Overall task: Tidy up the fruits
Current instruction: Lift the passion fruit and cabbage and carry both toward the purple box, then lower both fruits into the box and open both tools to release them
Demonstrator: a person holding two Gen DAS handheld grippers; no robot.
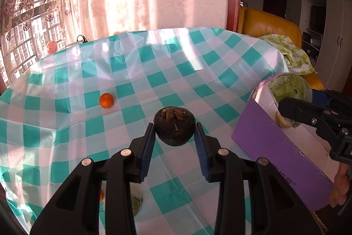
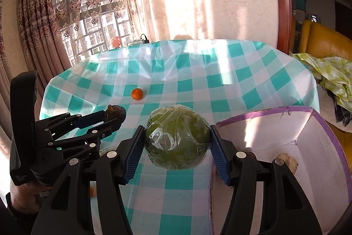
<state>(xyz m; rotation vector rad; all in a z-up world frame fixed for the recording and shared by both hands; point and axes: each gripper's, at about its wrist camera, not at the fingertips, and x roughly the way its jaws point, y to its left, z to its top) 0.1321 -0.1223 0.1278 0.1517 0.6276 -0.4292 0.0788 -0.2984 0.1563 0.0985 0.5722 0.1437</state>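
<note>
The left gripper (image 1: pixel 175 132) is closed on a dark brown round fruit (image 1: pixel 174 126). Its two blue pads press the fruit from both sides, and the fruit is held above the worktop (image 1: pixel 66 116), which is covered with a green and white checked cloth. Ahead of this gripper and to its left, a small orange (image 1: pixel 106 100) lies alone on the cloth, well apart from the gripper. Behind the left finger, near the bottom of the left wrist view, a bit of another orange thing and a pale green thing show, but they are mostly hidden.

The right gripper (image 2: pixel 177 142) is opened wide and holds a big green round fruit wrapped in clear film (image 2: pixel 177 137) between its blue pads. The fruit is off the cloth. Just to the right of this gripper stands an open purple box (image 2: pixel 330 138) with a white inside; the right finger is at its near left wall. On the box floor, to the right of the gripper, lies a pale yellowish piece (image 2: pixel 287 161), partly hidden by the finger. The left gripper with its dark fruit is to the left of the right gripper.
</note>
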